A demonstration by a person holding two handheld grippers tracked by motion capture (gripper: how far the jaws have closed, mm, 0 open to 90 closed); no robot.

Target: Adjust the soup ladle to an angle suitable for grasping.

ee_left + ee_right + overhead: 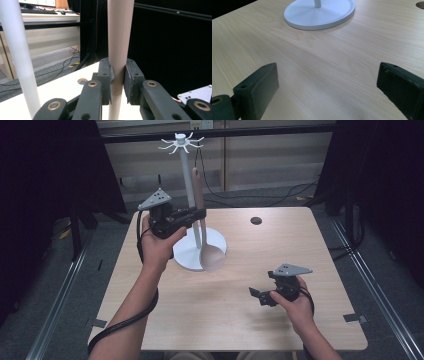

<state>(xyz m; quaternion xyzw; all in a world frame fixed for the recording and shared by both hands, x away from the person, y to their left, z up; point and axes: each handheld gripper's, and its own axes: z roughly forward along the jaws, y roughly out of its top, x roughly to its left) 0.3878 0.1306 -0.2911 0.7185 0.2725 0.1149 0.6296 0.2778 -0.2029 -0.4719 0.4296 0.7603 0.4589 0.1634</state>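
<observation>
A pale pink spoon (206, 236) hangs upright beside the white utensil stand (188, 180), bowl end down just above the stand's round base (186, 255). My left gripper (199, 214) is shut on the spoon's handle (117, 45), its pads (106, 75) pressing on both sides. The stand's white pole (18, 55) rises at the left of the left gripper view. At the top of the pole is a ring of small hooks (180, 142). My right gripper (260, 296) rests low over the table near its front right, jaws wide open with bare wood between them (329, 85).
The wooden table (280, 245) has a round cable hole (256, 220) at the back right. The stand's base (319, 13) lies ahead of the right gripper. Dark curtains flank the table, and cables run across the floor behind.
</observation>
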